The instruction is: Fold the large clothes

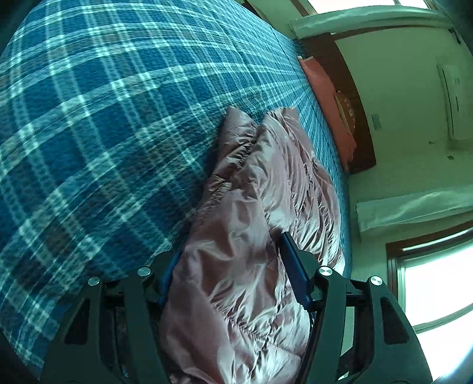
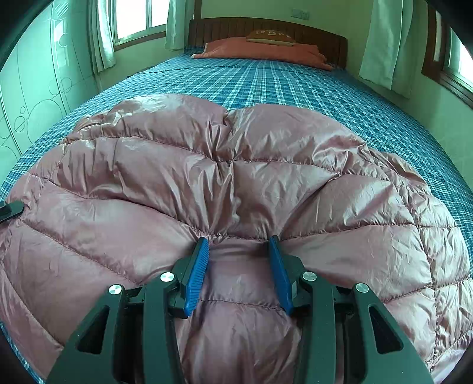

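- Your right gripper (image 2: 239, 240) is clamped on the pink quilted down jacket (image 2: 224, 183): its two blue pads (image 2: 196, 277) press in from either side on a bunched ridge of the shiny fabric, which puckers at a seam right at the fingertips.
- Your left gripper (image 1: 233, 251) has a thick fold of the same jacket (image 1: 254, 206) running up between its fingers. The right-hand blue pad (image 1: 295, 271) stands clear beside the fabric, and the other pad is mostly hidden behind the fold, so the jaws are apart rather than pinching.
- In the left wrist view the whole scene is rolled on its side, with the bed rising on the left and the wall on the right.
- The jacket lies spread on the bed, on the blue plaid bedspread (image 2: 295, 85), at the near end and well apart from the headboard (image 2: 266, 26).
- It fills most of the right wrist view, puffy and creased, with stitched quilting lines running across it.
- At the far end an orange-pink pillow (image 2: 266, 51) lies against the headboard, with a small brown cushion (image 2: 270, 37) on top of it.
- A dark tip of the other gripper shows at the left edge of the right wrist view, touching the jacket's edge.
- Pale green curtains (image 2: 381, 41) hang beside the windows on both sides of the bed.
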The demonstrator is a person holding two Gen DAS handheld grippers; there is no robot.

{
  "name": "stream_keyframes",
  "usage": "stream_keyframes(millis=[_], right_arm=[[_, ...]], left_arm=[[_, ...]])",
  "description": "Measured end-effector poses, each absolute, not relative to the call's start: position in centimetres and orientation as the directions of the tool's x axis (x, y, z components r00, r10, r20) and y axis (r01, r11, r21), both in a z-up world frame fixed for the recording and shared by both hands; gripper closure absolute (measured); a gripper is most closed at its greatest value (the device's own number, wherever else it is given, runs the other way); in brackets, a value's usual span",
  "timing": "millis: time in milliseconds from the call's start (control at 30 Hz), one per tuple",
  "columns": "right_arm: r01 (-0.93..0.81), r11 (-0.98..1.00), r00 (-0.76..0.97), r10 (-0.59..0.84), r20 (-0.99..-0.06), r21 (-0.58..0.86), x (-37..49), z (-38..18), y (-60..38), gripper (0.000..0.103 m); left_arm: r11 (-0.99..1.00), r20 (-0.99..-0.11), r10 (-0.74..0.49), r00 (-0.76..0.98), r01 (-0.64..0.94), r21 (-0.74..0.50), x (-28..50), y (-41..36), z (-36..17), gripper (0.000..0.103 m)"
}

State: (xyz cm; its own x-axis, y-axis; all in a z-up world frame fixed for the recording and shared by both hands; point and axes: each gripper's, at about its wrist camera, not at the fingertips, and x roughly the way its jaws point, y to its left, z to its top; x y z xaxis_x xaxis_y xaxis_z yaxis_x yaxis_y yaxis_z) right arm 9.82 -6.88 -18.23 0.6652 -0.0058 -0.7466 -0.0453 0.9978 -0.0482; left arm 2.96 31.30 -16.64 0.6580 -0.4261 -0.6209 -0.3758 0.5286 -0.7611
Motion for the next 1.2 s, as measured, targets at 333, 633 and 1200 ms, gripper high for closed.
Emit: stream_keyframes(millis=[333,633,1200], right_arm=[[-0.041,0.998,0.668,-0.008,-0.744,-0.047,9.7,-18.2,-6.6,0.061],[-0.036,0.998,0.67,-0.019,-0.742,-0.059,9.7,-18.2,-6.0,0.061],[-0.031,0.997,0.671,-0.03,-0.74,-0.069,9.7,-18.3,-5.5,0.061]], left_arm=[[0.533,-0.613,-0.439,0.657,-0.359,-0.766,3.6,31.4,-17.0,0.044],[0.569,-0.606,-0.458,0.65,-0.31,-0.762,5.8,29.7,-16.9,0.05],[0.703,-0.588,-0.352,0.728,-0.209,-0.68,3.7,28.1,-11.7,0.086]])
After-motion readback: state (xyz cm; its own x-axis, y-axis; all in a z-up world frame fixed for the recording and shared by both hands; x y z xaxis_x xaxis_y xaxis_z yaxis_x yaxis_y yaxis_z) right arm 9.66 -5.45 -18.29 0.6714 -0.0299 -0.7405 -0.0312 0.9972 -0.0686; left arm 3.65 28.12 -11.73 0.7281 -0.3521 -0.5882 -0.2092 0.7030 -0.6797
